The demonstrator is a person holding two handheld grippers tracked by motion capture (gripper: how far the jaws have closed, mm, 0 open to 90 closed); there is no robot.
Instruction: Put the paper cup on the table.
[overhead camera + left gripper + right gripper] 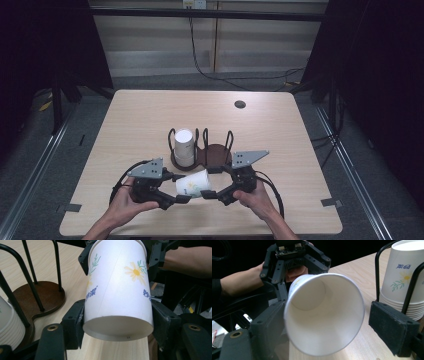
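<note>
A white paper cup with a daisy print lies on its side just above the table, between both grippers. My left gripper is shut on the cup near its base, a pad pressing on each side. My right gripper stands open around the cup's mouth: its left jaw is against the rim, and its right pad is a little apart from it. Behind the cup stands a dark wooden holder with black wire loops, and a stack of the same cups sits in its left bay.
The light wooden table has a small dark round plug near its far edge. The holder's right bay has bare wood between its wire loops. Black cables run over the floor beyond the table. Both hands are near the table's front edge.
</note>
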